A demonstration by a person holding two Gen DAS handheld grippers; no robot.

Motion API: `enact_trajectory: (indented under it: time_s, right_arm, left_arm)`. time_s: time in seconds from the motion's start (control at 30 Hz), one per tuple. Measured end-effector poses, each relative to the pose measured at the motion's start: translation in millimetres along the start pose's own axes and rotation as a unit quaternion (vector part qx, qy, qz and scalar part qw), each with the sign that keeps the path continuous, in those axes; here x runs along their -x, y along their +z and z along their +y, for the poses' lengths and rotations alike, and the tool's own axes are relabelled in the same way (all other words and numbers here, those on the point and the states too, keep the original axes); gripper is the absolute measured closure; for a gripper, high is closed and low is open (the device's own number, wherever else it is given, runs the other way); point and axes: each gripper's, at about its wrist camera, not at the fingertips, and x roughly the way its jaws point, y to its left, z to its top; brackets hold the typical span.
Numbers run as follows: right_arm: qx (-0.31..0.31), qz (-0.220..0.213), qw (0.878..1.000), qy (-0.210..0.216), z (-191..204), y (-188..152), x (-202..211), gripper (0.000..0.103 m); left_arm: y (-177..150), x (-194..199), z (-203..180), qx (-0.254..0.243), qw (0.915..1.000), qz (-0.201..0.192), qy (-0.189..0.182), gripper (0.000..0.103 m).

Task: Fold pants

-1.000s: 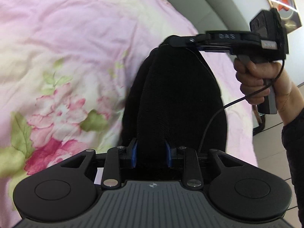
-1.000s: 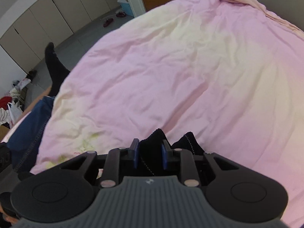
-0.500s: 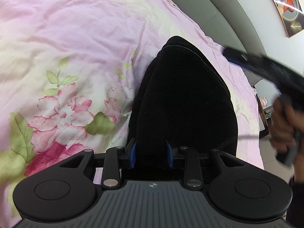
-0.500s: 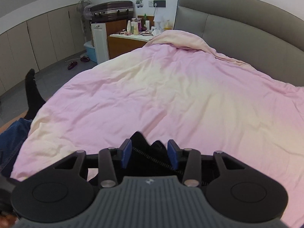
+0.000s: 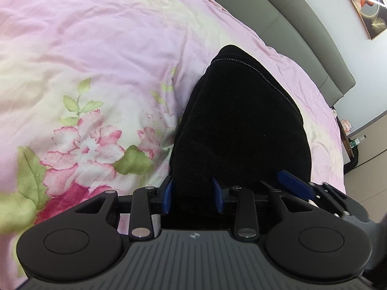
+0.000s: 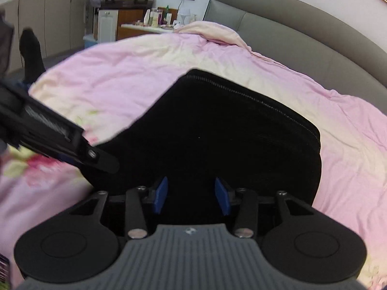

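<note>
The black pants [image 5: 244, 125] lie folded on the pink floral duvet [image 5: 96, 72]. My left gripper [image 5: 192, 197] is shut on a bunched near edge of the pants. My right gripper [image 6: 191, 195] is open, its blue pads spread over the near edge of the pants [image 6: 217, 133] without holding them. It also shows in the left wrist view [image 5: 297, 186] at the pants' right near side. The left gripper's body [image 6: 55, 140] shows at the left of the right wrist view.
A grey padded headboard [image 6: 302, 36] runs along the far side of the bed. A dresser [image 6: 135, 26] with bottles and a suitcase on top stands beyond the bed. A black sock [image 6: 30, 50] sticks up at the left.
My right gripper let go of the far end of the pants, opened, and moved back to the near edge beside the left gripper. The left gripper stayed shut on the pants.
</note>
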Motion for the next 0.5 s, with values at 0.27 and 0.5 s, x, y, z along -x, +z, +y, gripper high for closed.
enact_trajectory:
  time_s: [0.27, 0.5]
  right_arm:
    - [0.009, -0.024, 0.999, -0.049, 19, -56, 37, 0.059]
    - [-0.026, -0.025, 0.999, -0.002, 7, -81, 68, 0.059]
  left_arm:
    - [-2, -2, 2, 0.000, 1.0000, -0.002, -0.001, 0.061]
    - [-2, 8, -11, -0.035, 0.9989, -0.014, 0.026, 0.051]
